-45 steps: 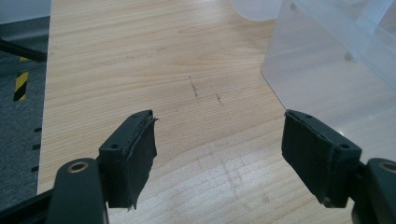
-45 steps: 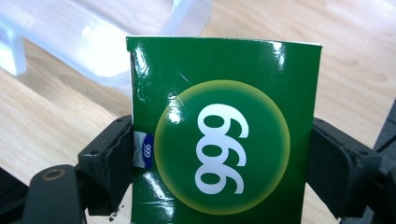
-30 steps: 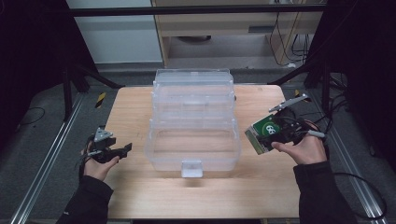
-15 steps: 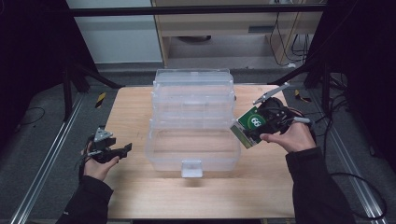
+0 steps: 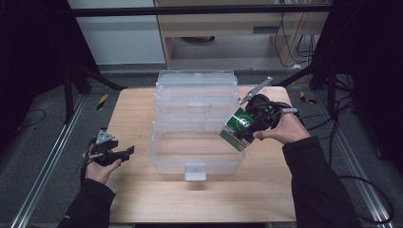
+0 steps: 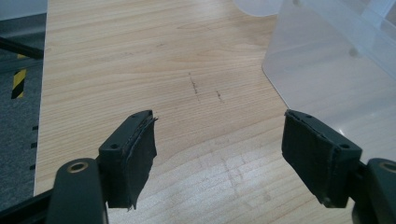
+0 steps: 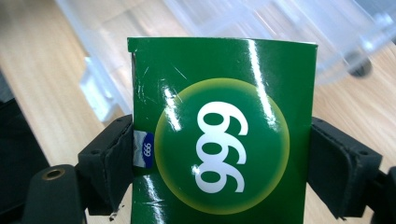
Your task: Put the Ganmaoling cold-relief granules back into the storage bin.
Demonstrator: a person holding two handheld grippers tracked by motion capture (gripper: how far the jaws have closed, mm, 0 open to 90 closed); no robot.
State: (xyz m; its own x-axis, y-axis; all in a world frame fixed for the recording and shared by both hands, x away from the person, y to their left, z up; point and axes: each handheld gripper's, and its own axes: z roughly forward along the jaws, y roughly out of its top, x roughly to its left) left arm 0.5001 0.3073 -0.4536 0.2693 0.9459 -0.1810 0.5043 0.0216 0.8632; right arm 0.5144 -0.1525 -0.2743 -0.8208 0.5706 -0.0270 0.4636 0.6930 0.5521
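The clear plastic bin [image 5: 195, 137] blocked the table's [image 5: 138, 114] middle; bare wood lay left and front of it.

Light wooden table [image 5: 142, 118], rectangular, pale grain, few small dark scuff marks [image 6: 205, 88] on surface near left side. Clear plastic storage box [image 5: 195, 152] sits at table centre, lid [image 5: 197, 88] open and raised toward far edge, front latch [image 5: 195, 171] facing person. Dark grey floor [image 5: 43, 142] around table.

Open bin [image 5: 195, 137] centred on counter [image 5: 138, 109]. Box [image 5: 239, 128] over bin right edge, in right tool [image 5: 247, 127]. Left tool [image 5: 124, 153] left of bin.
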